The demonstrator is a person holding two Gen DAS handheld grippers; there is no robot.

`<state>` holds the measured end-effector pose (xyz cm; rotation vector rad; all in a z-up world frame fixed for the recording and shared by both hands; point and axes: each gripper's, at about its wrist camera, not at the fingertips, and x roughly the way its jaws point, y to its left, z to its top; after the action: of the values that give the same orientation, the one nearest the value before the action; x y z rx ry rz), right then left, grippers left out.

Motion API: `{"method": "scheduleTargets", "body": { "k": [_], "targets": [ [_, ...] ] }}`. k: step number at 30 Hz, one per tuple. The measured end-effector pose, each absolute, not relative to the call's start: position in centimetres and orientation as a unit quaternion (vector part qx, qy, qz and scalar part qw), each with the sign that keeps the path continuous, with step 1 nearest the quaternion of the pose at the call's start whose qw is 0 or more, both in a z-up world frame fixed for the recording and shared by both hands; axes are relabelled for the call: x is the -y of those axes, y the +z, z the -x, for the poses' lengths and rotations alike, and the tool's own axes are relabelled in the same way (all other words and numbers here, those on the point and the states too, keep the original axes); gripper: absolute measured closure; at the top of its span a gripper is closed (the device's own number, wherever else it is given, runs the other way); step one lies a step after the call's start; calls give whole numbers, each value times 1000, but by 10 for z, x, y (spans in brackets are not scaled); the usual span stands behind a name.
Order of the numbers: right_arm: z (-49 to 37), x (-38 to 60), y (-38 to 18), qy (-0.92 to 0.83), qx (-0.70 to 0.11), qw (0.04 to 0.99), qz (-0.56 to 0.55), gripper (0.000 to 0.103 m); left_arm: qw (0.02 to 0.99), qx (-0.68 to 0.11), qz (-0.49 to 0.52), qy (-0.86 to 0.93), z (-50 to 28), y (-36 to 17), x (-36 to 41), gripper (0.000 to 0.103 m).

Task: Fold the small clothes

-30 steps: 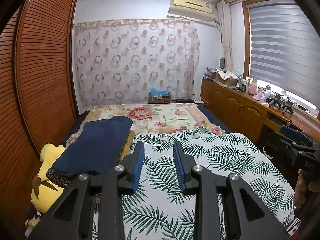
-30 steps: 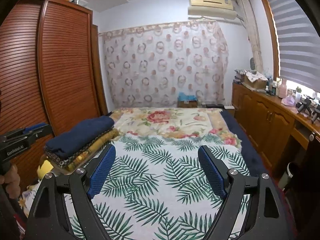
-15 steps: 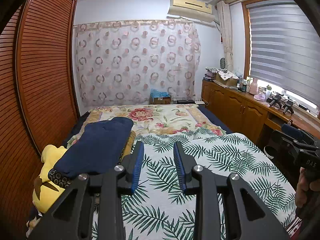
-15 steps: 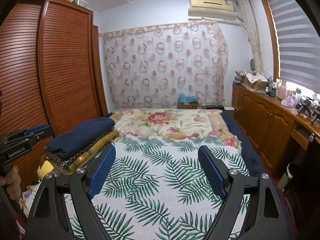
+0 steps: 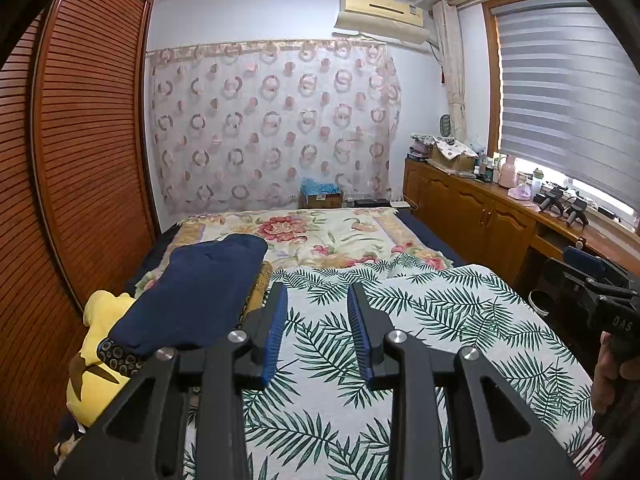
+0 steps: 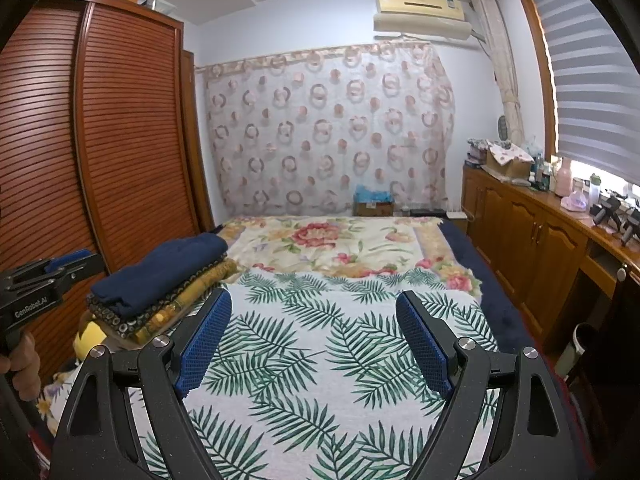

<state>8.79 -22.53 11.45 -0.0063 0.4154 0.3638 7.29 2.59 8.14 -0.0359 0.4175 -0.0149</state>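
"GenRobot.AI" on left tool (image 6: 30, 302), "DAS" on right tool (image 5: 618, 322); both parted, empty.

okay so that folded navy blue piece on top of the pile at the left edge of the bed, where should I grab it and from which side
Judging from both views, take the navy garment by its thick folded edge nearest you, coming in low from the bed side with the left gripper, which is closest. That edge overhangs the patterned pile slightly, so one finger could probably slip beneath it. The right gripper is open and empty too.
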Motion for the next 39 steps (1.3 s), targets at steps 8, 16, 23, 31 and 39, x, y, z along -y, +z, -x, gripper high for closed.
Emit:
{"method": "scheduleTargets", "body": {
  "k": [8,16,23,31,39],
  "targets": [
    [-88,226,114,179,-205,962,3,17,978,-207,17,-7,-73,81,-25,73],
    [-88,226,114,179,-205,962,3,17,978,-206,17,-6,-73,81,-26,72],
    [-88,228,116,179,-204,962,3,17,978,-206,16,-6,-73,81,-27,72],
    [-88,228,115,180,-204,962,3,17,978,-206,16,-6,-73,80,-27,72],
    [-88,228,115,179,-203,963,3,17,978,-206,16,-6,-73,80,-27,72]
  ]
}}
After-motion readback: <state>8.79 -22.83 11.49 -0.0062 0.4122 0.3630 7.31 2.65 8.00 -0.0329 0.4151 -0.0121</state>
